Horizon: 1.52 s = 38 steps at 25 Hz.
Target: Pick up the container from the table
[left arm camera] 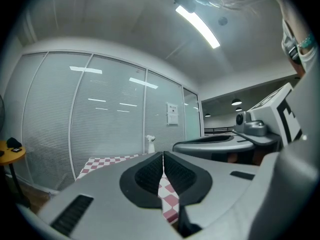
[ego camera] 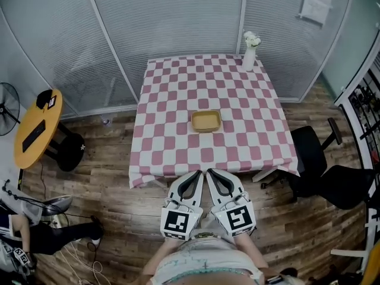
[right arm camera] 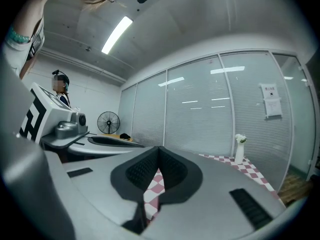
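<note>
The container (ego camera: 206,121), a shallow tan tray with a low rim, lies flat near the middle of the table (ego camera: 172,94), a little toward the near edge, and nothing touches it. The table has a pink and white checked cloth, and a white vase (ego camera: 250,55) with flowers stands at its far right corner, well apart from the tray. I think the main risk is the low, thin rim. If a jaw comes down too flat, it may push the tray along the cloth instead of going around the wall, or it may pinch the cloth together with the rim and lift both. A second risk is that both tools arrive closed. They must open before they reach the tray, otherwise the tips will only knock it away. The two tools are also close beside each other, so they could bump if both go for the same side. The left gripper (ego camera: 200,172) and the right gripper (ego camera: 208,171) hover side by side just beyond the near edge of the table, pointing toward the tray. In its own view the left gripper (left arm camera: 163,154) has its jaws pressed together with nothing between them, and the right gripper (right arm camera: 158,148) shows the same: pads meeting and empty.
</note>
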Available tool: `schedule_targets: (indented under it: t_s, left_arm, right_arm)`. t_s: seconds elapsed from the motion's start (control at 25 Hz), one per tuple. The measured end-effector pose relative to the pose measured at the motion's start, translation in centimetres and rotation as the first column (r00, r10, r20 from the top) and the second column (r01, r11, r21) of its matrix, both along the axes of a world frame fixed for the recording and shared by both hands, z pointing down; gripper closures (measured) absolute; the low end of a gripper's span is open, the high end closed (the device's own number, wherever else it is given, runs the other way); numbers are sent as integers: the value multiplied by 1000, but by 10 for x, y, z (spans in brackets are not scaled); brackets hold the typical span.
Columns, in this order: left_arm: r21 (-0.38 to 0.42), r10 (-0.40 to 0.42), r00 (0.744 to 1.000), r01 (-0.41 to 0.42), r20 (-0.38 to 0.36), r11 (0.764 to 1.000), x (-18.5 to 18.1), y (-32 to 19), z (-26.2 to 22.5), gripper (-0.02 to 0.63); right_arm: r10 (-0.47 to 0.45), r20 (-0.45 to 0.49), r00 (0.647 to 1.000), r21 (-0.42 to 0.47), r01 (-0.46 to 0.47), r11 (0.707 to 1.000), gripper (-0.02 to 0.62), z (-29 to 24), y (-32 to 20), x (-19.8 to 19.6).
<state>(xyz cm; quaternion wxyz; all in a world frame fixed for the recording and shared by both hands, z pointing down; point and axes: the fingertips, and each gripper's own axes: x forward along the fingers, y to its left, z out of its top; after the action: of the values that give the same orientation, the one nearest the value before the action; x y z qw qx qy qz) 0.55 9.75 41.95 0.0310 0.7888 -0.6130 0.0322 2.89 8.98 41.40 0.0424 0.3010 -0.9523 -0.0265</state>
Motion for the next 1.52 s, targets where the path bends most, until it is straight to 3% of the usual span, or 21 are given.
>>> schedule_targets:
  t_s: [0.52,0.88,1.04,1.52]
  left_arm:
    - [-4,-89,996,89,1,996,10,-46,4,589]
    - [-16,-97,995,97,-5,995,5,-59,9,589]
    - [-21,-64,998,64,-1,998,-2,-74,16,589]
    - [24,148,989,-148,-13,989,-24,-161,2,589]
  right_arm:
    - [-80,19,997,-5,81,997,603,-1,-49,12]
    - [-99,20,995,-24,99,995,603,5,-61,3]
    - [-59,21,998,-21,59,998,603,7,-75,-2]
    - [135,19,991,33,-135,990,601,-2,-154,-24]
